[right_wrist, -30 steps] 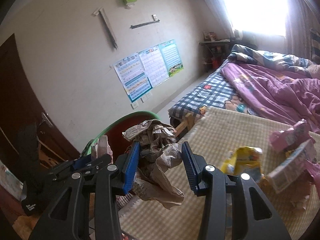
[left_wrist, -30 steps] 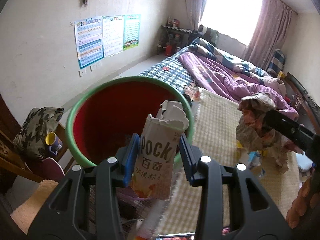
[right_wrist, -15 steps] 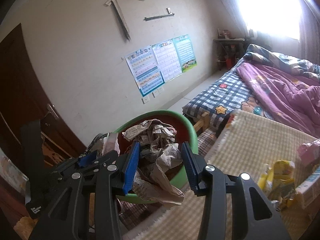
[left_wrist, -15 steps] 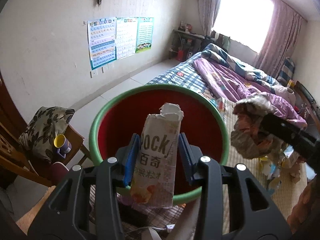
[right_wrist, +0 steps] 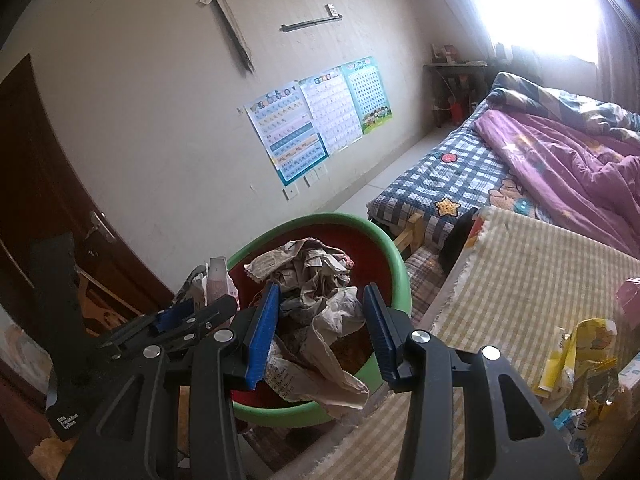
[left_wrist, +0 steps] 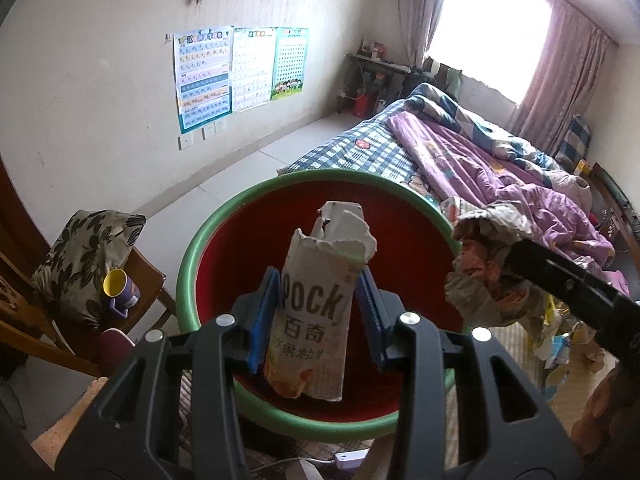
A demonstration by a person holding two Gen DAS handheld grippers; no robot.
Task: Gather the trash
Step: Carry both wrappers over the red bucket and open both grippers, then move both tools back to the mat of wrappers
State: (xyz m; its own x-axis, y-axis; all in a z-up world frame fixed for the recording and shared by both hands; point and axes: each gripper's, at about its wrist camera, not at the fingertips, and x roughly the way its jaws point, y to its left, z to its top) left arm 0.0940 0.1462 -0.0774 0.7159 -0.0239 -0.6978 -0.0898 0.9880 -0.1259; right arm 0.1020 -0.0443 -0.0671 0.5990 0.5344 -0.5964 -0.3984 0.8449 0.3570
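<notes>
"POCK", "百奇" on snack box

I see the snack box before the bin, crumpled paper right of it, the bed far right, a chair left.

Two grippers: the left gripper and the right gripper, each with two blue fingers. One torn snack box. One wad of crumpled paper. One red bin with a green rim. Three posters side by side on the wall. One bed with one purple quilt. One yellow cup. One floral cushion. One checked mat with a heap of wrappers, too jumbled to count.
</notes>
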